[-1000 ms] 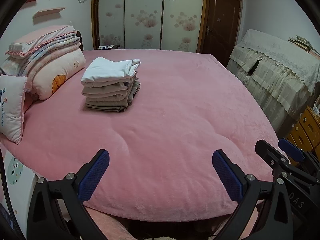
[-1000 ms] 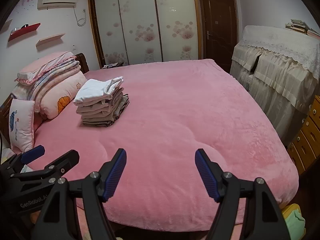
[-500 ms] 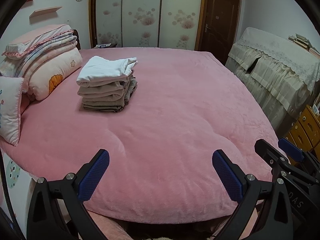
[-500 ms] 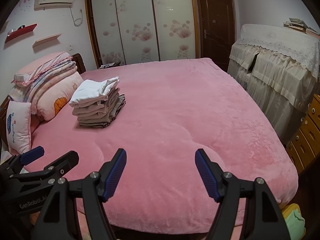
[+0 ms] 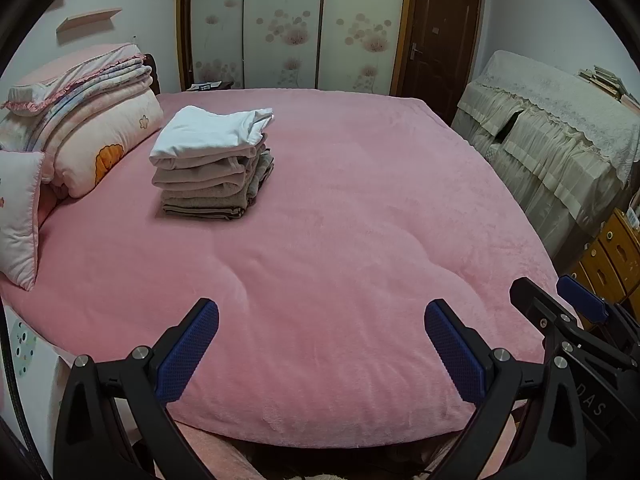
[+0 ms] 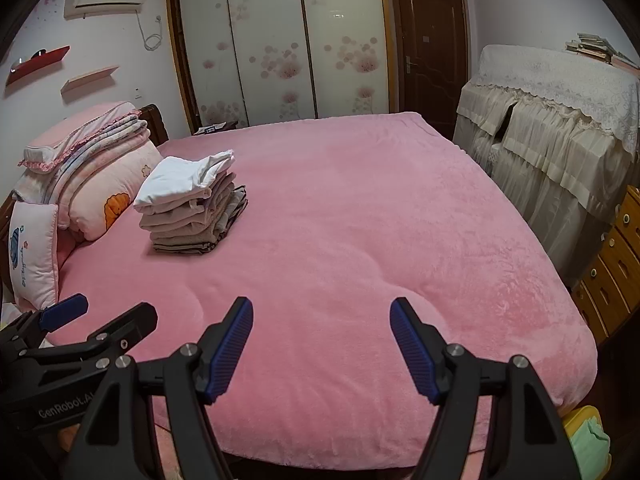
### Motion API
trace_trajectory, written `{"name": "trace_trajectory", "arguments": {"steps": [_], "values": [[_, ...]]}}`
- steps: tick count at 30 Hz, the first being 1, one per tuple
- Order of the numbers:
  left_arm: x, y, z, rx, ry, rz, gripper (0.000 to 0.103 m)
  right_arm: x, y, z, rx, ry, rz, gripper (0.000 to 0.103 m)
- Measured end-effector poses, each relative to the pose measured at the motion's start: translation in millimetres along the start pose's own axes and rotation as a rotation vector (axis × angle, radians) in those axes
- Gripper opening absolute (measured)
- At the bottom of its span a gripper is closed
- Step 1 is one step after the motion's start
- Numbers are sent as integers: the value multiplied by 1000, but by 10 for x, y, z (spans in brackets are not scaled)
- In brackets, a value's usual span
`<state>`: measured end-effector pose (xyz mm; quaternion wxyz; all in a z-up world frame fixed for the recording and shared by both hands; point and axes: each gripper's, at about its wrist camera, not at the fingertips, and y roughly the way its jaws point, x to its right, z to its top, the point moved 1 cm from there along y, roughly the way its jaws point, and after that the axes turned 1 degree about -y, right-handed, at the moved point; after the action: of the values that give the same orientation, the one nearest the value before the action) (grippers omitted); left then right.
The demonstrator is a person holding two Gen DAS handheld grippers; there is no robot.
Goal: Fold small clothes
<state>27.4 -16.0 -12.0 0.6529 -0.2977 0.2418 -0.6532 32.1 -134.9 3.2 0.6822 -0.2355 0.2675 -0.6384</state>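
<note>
A stack of folded small clothes [image 5: 212, 164] [image 6: 190, 208], beige and grey with a white piece on top, sits on the pink bed [image 5: 340, 240] [image 6: 360, 240] toward its left, near the pillows. My left gripper [image 5: 320, 316] hovers over the bed's near edge, open, nothing between its blue pads. My right gripper [image 6: 322, 312] is beside it over the same edge, also open and empty. Each gripper shows at the edge of the other's view: the right gripper [image 5: 576, 304] and the left gripper [image 6: 64, 312]. Both are well short of the stack.
Pillows and folded quilts [image 5: 80, 128] [image 6: 88, 168] are piled at the bed's left. A cloth-covered cabinet [image 5: 560, 128] [image 6: 560, 112] and wooden drawers [image 6: 616, 264] stand on the right. Sliding wardrobe doors [image 6: 280, 40] and a dark door [image 6: 428, 48] lie behind.
Both views have drifted slightly, the stack shifting a little left in the frame. The jaws of both grippers stay as wide as before.
</note>
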Motion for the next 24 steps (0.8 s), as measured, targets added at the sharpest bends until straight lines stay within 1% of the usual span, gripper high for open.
{"name": "trace_trajectory", "arguments": {"steps": [24], "values": [[-28,63,22,-15,-7,5,102,16,6,10,-6,3,-1,72]]}}
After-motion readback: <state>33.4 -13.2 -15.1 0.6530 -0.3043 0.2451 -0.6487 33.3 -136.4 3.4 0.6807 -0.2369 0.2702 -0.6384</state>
